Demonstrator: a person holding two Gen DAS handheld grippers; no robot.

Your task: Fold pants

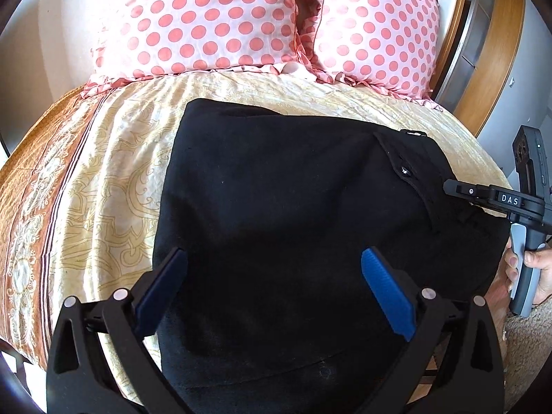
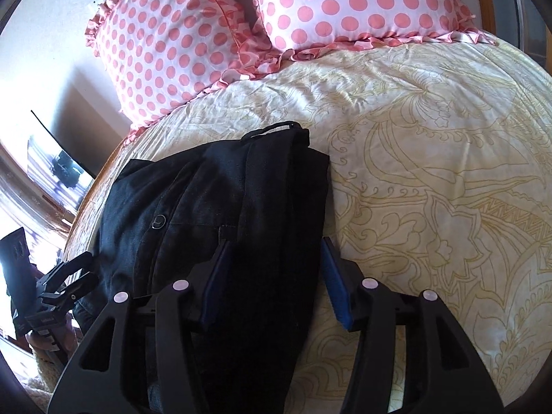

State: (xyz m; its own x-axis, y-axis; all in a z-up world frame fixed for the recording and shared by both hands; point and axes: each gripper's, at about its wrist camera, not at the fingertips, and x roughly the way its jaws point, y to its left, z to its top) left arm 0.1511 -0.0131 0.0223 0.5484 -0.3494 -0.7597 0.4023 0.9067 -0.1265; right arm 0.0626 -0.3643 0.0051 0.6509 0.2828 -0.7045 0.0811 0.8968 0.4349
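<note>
- On the bed (image 2: 431, 158), my right gripper (image 2: 272, 252) straddles the pants (image 2: 214, 200), its pads parted and not pinching.
- Left gripper (image 1: 272, 262) hovers open.
- Dragging could undo the fold.

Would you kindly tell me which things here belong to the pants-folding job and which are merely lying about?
Part of the job:
- black pants, folded on the bedspread
- left gripper, open above them
- right gripper, fingers either side of the pants' edge

Just lying about:
- two polka-dot pillows
</note>
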